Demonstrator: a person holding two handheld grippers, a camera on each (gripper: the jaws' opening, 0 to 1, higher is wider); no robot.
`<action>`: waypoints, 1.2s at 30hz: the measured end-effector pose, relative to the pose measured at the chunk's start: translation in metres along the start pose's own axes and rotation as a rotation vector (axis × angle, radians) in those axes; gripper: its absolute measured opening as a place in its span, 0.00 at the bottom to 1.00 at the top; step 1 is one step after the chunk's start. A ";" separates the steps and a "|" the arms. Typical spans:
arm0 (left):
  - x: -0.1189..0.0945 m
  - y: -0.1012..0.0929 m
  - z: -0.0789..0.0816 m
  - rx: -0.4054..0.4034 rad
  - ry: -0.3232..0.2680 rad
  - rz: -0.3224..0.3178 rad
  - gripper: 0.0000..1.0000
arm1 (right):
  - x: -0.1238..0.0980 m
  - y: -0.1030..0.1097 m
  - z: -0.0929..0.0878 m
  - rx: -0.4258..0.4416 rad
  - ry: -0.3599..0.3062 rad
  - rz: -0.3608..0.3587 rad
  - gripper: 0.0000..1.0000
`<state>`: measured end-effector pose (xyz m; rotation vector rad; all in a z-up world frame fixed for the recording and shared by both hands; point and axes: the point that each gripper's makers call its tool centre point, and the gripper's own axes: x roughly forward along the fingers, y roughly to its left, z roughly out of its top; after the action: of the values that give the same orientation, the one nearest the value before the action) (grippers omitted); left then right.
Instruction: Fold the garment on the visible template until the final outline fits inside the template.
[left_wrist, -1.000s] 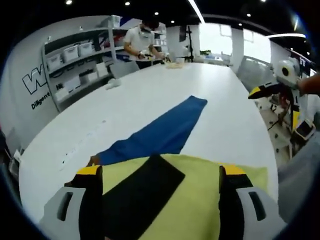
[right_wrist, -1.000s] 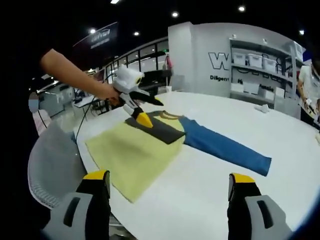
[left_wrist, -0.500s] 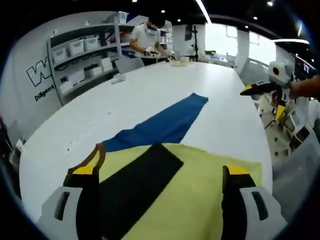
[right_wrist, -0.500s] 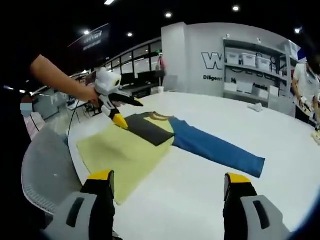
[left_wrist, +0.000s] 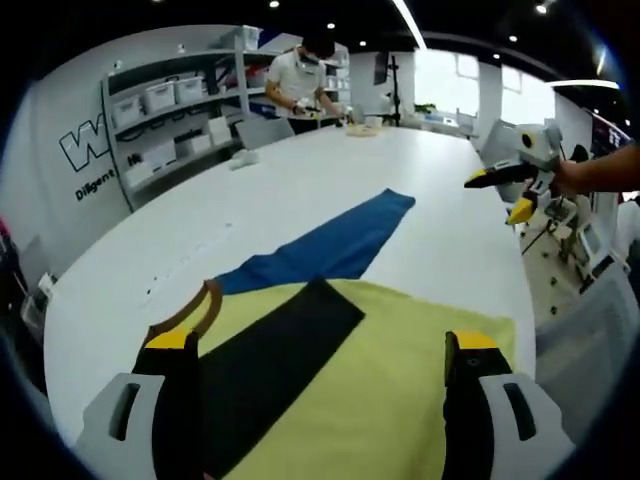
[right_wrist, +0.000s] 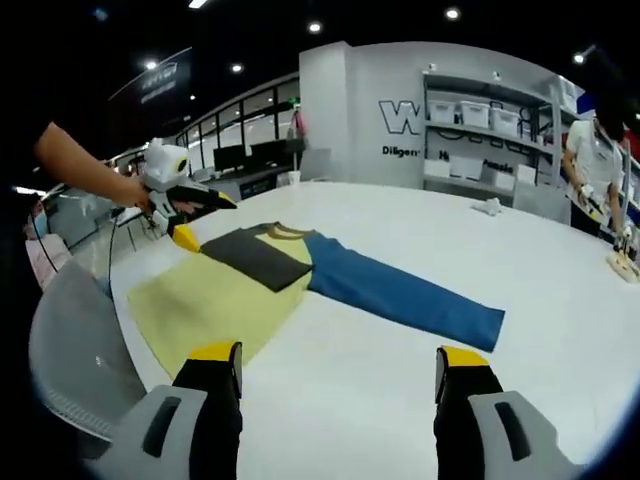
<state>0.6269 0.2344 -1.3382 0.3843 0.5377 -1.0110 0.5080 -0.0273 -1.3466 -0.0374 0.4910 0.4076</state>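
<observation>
Left gripper view
Writing: white wall at left is showing a large "W" and below it "Diligent", both cut off.
Garment: yellow body with a black panel and a blue sleeve is lying flat on the white table; the sleeve is stretching away toward the far end.
Left gripper: jaws are standing spread wide, gripping nothing; the yellow cloth and black panel are lying between and just beyond the tips.
Right gripper: is hanging at the right over the table edge, held by a hand, well apart from the garment; yellow-tipped jaws are parted.
Background: a person is standing at the far end of the table beside shelves with white bins.

Right gripper view
Writing: far wall is showing a large "W" with "Diligent" under it, partly hidden by shelving.
Garment: is lying flat near the left edge of the table, blue sleeve reaching right, collar at the far side.
Right gripper: jaws are standing wide apart over bare table, garment ahead and to the left, not touching.
Left gripper: is hovering just beside the garment's far left corner, jaws parted.
</observation>
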 end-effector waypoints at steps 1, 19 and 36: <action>-0.001 0.000 -0.001 -0.005 0.001 -0.002 0.99 | 0.001 -0.003 -0.001 0.006 0.004 -0.002 0.73; -0.020 0.001 -0.007 -0.026 -0.011 0.016 0.99 | 0.026 -0.066 -0.021 0.027 0.097 -0.113 0.56; -0.034 -0.003 -0.019 -0.051 -0.004 0.023 0.99 | 0.036 -0.108 -0.030 0.090 0.138 -0.207 0.43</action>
<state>0.6054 0.2671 -1.3340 0.3428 0.5534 -0.9739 0.5653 -0.1167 -1.3967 -0.0290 0.6345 0.1803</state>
